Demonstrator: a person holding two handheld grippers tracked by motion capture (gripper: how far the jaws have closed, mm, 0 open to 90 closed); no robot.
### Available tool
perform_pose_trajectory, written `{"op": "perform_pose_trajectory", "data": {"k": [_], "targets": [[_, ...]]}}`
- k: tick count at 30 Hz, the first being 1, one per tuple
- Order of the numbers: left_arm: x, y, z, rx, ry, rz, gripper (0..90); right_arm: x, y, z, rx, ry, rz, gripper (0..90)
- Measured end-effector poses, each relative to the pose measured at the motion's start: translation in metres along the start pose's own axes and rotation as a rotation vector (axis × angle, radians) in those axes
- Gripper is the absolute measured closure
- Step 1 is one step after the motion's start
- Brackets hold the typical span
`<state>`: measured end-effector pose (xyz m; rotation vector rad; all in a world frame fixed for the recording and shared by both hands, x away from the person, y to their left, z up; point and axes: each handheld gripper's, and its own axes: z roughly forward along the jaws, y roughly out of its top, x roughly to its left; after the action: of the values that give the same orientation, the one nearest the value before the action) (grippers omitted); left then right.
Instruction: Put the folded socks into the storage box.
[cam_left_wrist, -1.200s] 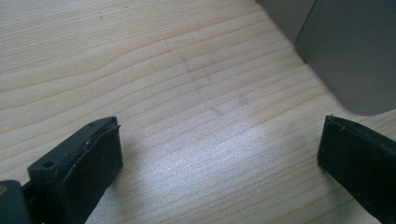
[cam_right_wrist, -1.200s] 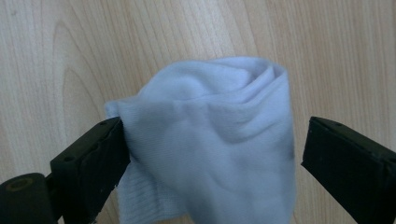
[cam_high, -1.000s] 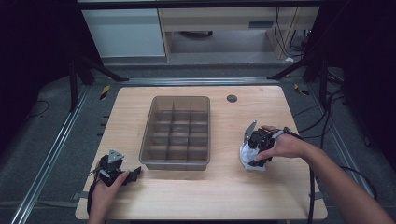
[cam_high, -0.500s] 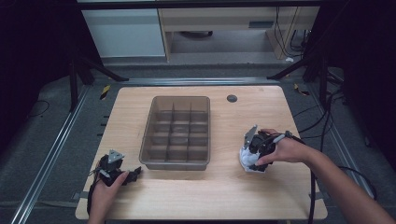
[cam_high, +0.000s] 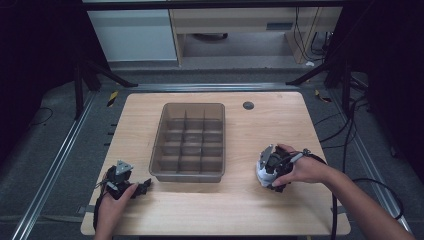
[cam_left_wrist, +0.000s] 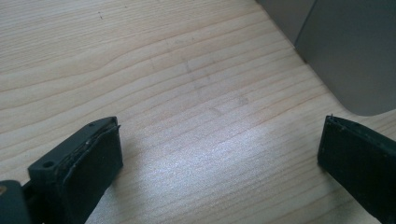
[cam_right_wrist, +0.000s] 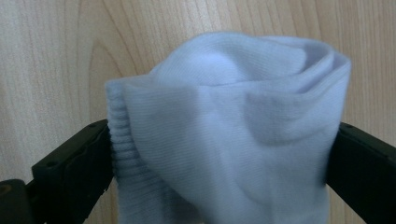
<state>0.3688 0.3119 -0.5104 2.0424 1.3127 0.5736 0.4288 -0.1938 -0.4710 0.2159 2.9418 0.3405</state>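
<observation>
Right gripper and sock slide nearer the person

The right gripper (cam_high: 266, 169) moves a little down the table (cam_high: 260, 130) with the white sock (cam_right_wrist: 224, 135), and its jaws have just been opening with the sock between them.

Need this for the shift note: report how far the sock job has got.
Done: nothing visibly; every compartment of the divided bin looks empty. In hand: the right gripper has a rolled white sock between its wide-set jaws, low over the table beside the bin; those jaws have just been opening. The left gripper rests open and empty. Left: presumably getting the sock into a compartment.
</observation>
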Motion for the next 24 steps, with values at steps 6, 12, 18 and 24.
{"op": "perform_pose_trajectory", "data": {"k": [6, 12, 18, 24], "targets": [[0.0, 0.0, 0.0, -0.002, 0.001, -0.003, 0.0, -0.001, 0.0, 0.0, 0.001, 0.012, -0.002, 11.3], [0.0, 0.0, 0.0, -0.001, 0.001, -0.004, 0.0, -0.004, 0.0, -0.007, -0.004, 0.02, 0.006, 27.6], [0.0, 0.0, 0.0, 0.0, 0.002, -0.004, 0.0, -0.006, 0.001, -0.011, 0.001, 0.028, -0.001, 35.0], [0.0, 0.0, 0.0, 0.0, 0.002, -0.004, 0.0, -0.003, 0.004, -0.011, 0.007, 0.032, -0.005, 33.3]]}}
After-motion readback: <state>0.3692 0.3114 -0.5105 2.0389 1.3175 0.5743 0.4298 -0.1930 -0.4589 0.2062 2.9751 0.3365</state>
